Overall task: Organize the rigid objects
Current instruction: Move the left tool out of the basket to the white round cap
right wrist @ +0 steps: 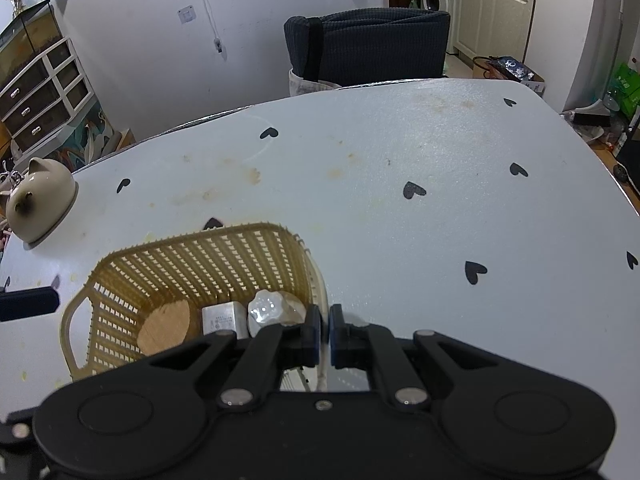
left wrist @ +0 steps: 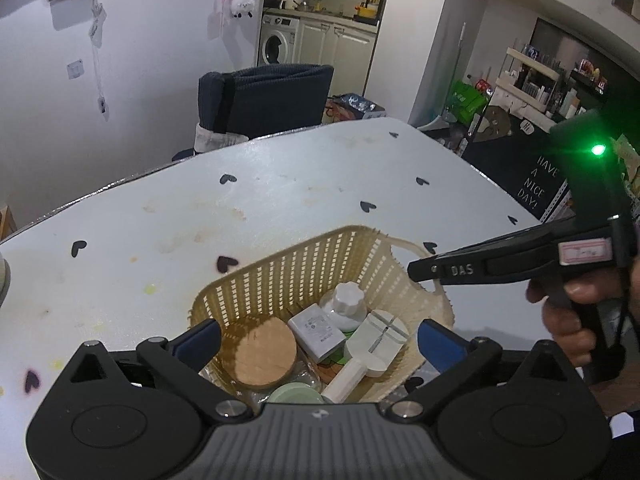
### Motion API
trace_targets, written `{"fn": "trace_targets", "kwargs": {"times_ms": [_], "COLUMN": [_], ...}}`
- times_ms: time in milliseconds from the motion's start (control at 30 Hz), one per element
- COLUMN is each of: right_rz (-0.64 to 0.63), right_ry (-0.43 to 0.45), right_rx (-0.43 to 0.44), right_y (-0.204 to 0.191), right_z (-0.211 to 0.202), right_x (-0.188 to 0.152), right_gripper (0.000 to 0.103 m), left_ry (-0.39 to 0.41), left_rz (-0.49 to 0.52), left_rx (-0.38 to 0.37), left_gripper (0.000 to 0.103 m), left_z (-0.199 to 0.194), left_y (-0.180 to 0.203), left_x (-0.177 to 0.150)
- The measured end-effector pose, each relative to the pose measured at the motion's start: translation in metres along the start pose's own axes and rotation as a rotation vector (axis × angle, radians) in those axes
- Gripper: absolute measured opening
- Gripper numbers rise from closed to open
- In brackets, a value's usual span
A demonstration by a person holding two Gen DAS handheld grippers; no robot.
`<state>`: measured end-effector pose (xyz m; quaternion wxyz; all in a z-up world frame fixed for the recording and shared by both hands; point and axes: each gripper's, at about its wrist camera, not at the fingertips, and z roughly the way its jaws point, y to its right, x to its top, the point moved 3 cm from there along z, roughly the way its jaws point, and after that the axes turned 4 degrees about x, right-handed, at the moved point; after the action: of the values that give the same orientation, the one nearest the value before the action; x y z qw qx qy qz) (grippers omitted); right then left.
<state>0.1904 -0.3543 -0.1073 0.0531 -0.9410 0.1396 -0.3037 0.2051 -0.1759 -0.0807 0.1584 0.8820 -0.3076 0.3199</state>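
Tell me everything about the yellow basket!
The basket looks like tan plastic woven into a lattice, with a loop handle at each end. It stands upright on the heart-dotted table, filled with small things. The right gripper is shut on its rim; the left gripper hangs open over it.

- Near wall of the basket (left wrist: 304,264) hidden behind the left gripper (left wrist: 320,340) body; green lid (left wrist: 296,394) half covered there.
- In the right wrist view, basket (right wrist: 192,264) contents mostly masked by the right gripper (right wrist: 324,330); only wooden disc (right wrist: 164,332), white adapter (right wrist: 222,318), white knob (right wrist: 266,308) partly seen.
- Cat-shaped cover (right wrist: 40,200) cut by the left edge.
- Label print on adapter (left wrist: 316,330) too small to read.
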Motion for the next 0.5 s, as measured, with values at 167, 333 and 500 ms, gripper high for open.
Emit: {"fn": "trace_targets", "kwargs": {"times_ms": [167, 333, 500], "right_rz": [0.001, 0.0, 0.0], "right_ry": [0.0, 0.0, 0.0], "right_rx": [0.0, 0.0, 0.0], "right_y": [0.0, 0.0, 0.0], "right_z": [0.0, 0.0, 0.0], "right_x": [0.0, 0.0, 0.0], "right_gripper": [0.005, 0.005, 0.005], "left_ry": [0.018, 0.036, 0.048], "left_rz": [-0.026, -0.093, -0.18], "left_rx": [0.008, 0.035, 0.1], "left_gripper": [0.103, 0.103, 0.103], "left_z": [-0.015, -0.034, -0.045], "left_y": [-0.008, -0.028, -0.058], "left_x": [-0.004, -0.015, -0.032]}}
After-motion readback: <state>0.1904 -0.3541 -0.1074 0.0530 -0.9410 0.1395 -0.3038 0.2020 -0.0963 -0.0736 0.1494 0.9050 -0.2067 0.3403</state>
